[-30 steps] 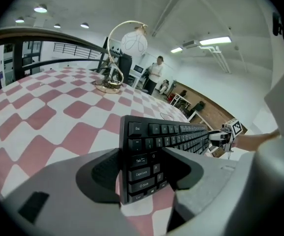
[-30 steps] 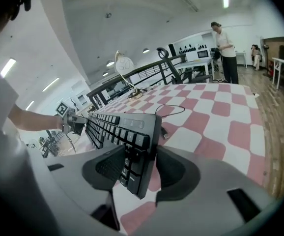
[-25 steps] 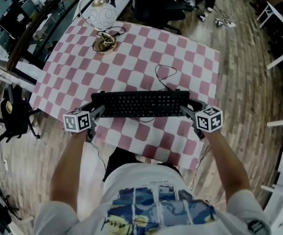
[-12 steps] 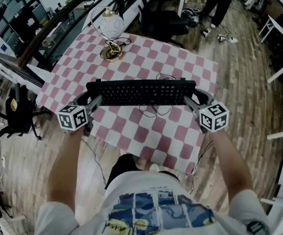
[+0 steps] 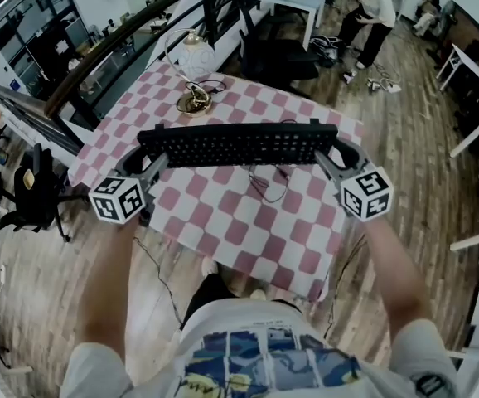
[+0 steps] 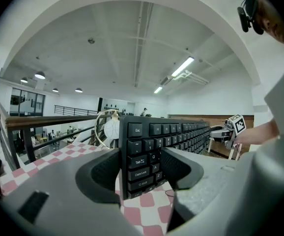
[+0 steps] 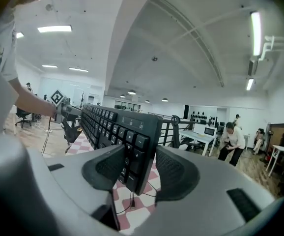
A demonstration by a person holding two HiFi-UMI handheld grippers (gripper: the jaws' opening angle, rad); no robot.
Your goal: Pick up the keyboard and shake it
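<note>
Clearly raised above the checkered table [image 5: 223, 226], the black keyboard [image 5: 238, 143] is full-size, with dark keys and white legends, and its thin cable [image 5: 266, 182] droops toward the cloth. The left gripper [image 5: 148, 161] pinches its Esc end and the right gripper [image 5: 326, 152] clamps the opposite end

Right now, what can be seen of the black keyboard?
The keyboard is black, plastic by its look, with white-lettered keys. It hangs in the air above the checkered table, long side across the person, keys tilted toward the head camera. The left gripper clamps its left end by the Esc key; the right gripper clamps its right end. A thin dark cable trails from it toward the table.
</note>
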